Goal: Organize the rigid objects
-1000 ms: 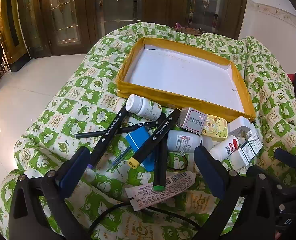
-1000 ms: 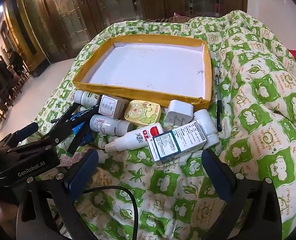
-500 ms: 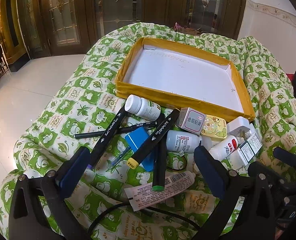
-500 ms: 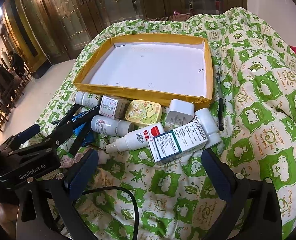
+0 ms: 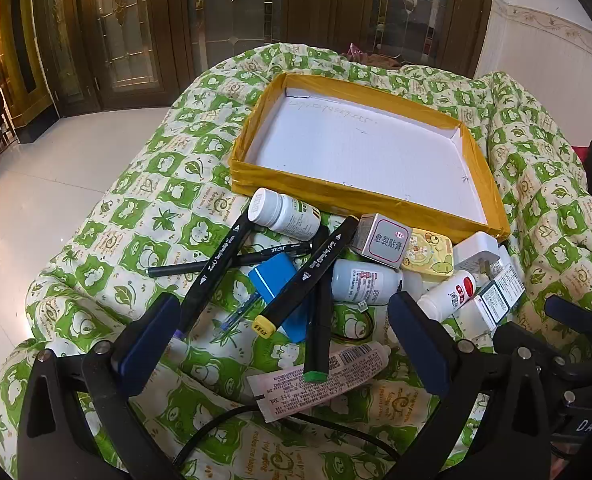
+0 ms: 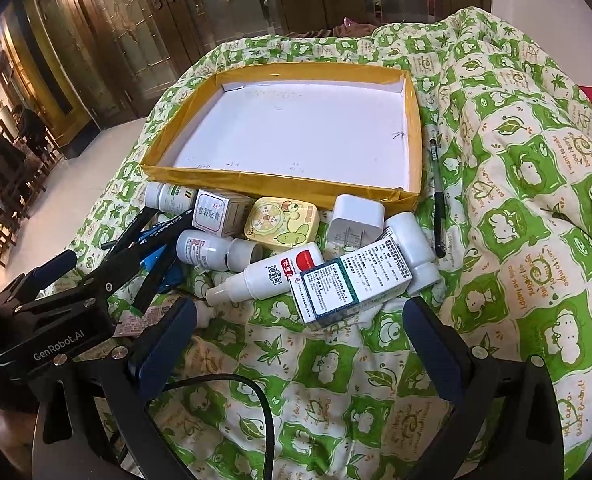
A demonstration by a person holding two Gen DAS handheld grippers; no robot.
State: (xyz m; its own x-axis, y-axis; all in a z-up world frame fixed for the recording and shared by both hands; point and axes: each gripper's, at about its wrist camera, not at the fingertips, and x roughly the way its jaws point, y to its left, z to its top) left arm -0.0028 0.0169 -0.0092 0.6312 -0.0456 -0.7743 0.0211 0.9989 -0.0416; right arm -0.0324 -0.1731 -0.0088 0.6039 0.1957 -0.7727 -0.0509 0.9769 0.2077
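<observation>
A yellow-rimmed tray (image 5: 336,196) (image 6: 279,182) with a bare white floor lies on a green-patterned quilt. In front of it sits a pile: black markers (image 5: 308,276), a white pill bottle (image 5: 283,214), a blue box (image 5: 279,292), a grey carton (image 5: 384,238), a yellow tin (image 6: 281,222), a white spray bottle (image 6: 267,276), a green-edged medicine box (image 6: 348,280), a white charger (image 6: 356,222) and a paste tube (image 5: 320,380). My left gripper (image 5: 283,340) hangs open just short of the markers. My right gripper (image 6: 300,344) is open below the medicine box.
A black pen (image 6: 436,196) lies alone on the quilt (image 6: 516,240) right of the tray. A black cable (image 6: 235,384) runs under the grippers. Pale tiled floor (image 5: 55,184) drops away on the left, with dark wooden doors (image 5: 135,20) behind.
Both views have shifted only slightly; the tray and pile sit a little differently in frame. Nothing was picked up or moved, and both grippers stay open.
</observation>
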